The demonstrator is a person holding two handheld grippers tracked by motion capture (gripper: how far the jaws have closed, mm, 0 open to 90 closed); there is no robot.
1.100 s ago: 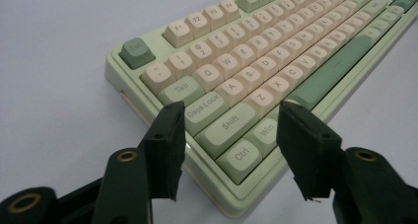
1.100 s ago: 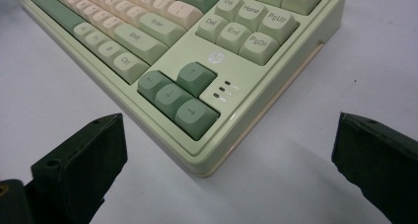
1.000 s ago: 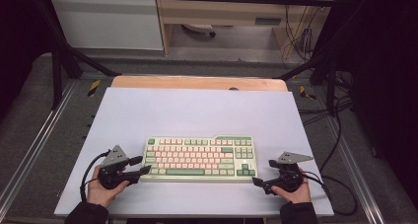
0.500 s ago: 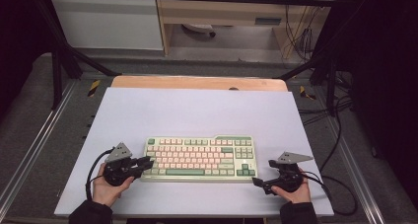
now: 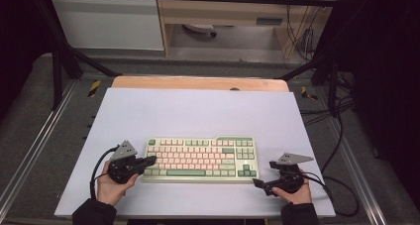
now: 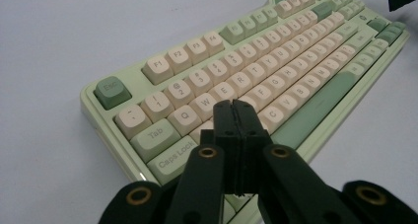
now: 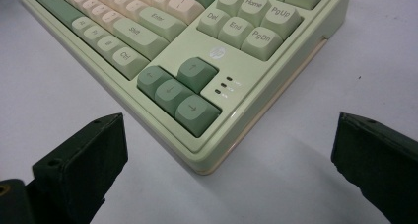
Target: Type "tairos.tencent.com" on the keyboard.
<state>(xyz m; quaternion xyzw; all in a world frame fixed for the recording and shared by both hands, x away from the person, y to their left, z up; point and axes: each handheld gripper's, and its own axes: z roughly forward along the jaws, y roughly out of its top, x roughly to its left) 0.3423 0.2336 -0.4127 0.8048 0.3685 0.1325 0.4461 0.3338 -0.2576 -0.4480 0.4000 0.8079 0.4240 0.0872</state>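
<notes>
A pale green keyboard with cream and green keys lies flat on the white table, near its front edge. My left gripper is at the keyboard's left end. Its jaws have just been closing and now stand shut with nothing between them. In the left gripper view the left gripper has its tips over the keys beside Caps Lock on the keyboard; whether they touch I cannot tell. My right gripper is open beside the front right corner. In the right gripper view the right gripper has that corner of the keyboard, by the arrow keys, just ahead of its jaws.
A wooden strip runs along the table's far edge. Black frame posts stand at both back sides, and cables trail off the right side. The white surface behind the keyboard is bare.
The left gripper's jaws have gone from apart to pressed together, and it has edged slightly toward the keyboard's left end. The right gripper and the keyboard have not moved.
</notes>
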